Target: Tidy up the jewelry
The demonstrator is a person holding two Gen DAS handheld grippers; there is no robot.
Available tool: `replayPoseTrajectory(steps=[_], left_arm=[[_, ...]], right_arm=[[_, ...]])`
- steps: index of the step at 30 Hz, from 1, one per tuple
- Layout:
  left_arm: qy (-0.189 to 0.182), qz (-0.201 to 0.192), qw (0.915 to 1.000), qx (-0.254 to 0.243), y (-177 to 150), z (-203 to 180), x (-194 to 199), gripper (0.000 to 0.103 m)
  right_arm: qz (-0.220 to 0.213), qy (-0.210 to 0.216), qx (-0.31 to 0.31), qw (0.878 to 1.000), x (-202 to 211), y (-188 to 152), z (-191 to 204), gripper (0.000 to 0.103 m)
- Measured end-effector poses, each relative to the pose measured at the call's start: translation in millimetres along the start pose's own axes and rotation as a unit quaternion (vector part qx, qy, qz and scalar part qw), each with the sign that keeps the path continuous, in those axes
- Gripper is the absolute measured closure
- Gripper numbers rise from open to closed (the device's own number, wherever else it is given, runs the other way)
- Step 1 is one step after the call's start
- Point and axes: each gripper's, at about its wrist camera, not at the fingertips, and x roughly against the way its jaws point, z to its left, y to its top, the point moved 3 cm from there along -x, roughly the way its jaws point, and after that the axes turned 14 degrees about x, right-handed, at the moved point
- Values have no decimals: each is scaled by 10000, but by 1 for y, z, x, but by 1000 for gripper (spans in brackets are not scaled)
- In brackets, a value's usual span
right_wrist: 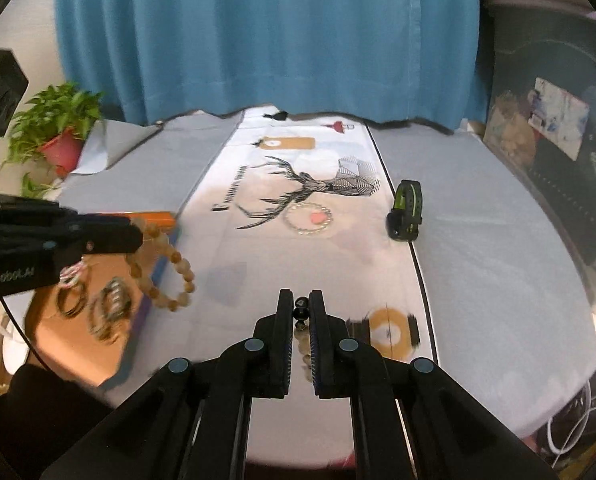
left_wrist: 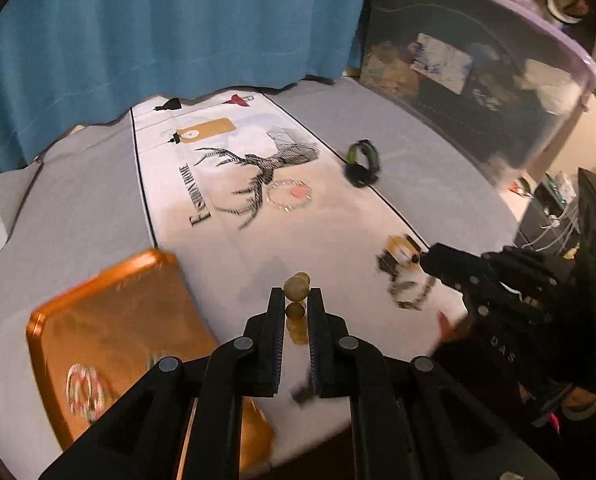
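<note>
My left gripper is shut on a tan wooden bead bracelet; in the right wrist view that bracelet hangs from the left gripper above the right edge of the orange tray. The tray holds a pink-white ring and several dark bangles. My right gripper is shut on a dark bead bracelet; it shows in the left wrist view with a blurred dark bracelet. A pearl bracelet and a black-green watch lie on the cloth.
A white table runner with a deer print covers the grey table. A blue curtain hangs behind. A potted plant stands at the back left. A clear storage bin stands at the right.
</note>
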Motion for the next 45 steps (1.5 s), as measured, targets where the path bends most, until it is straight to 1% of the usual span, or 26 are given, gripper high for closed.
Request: replayPoseTrajectory(steps=[6,11,16,23,26,31,38,45], left_arm=[[-7,-165,9997,164,-47,-6,53,94],[148,-410,9986,290,-89,-7,92,94],[317,-578,9972,350,-131,-9,117,94],[373,-572,9959,591,-180,-3,131,94],[381,-572,9952,694,-193,-1,135,94],[419,-591,9948,712,-206,-2,139,94],[386,-654,9944,740,-212,0,145,94],[371,-711,9938,770,-212,4,150,94]], right_arm=[[-159,135,247,9995,57,-21,34,95],[-231,308,457,9982,92,-43,67,95],[-225,508,599,9967,117,-64,95,95],[-124,762,863,9933,138,-91,132,95],[-68,868,940,9918,143,-101,144,95],[-23,954,1025,9901,150,-111,159,95],[-24,957,1109,9892,154,-111,167,95],[-20,953,1157,9887,154,-110,170,95]])
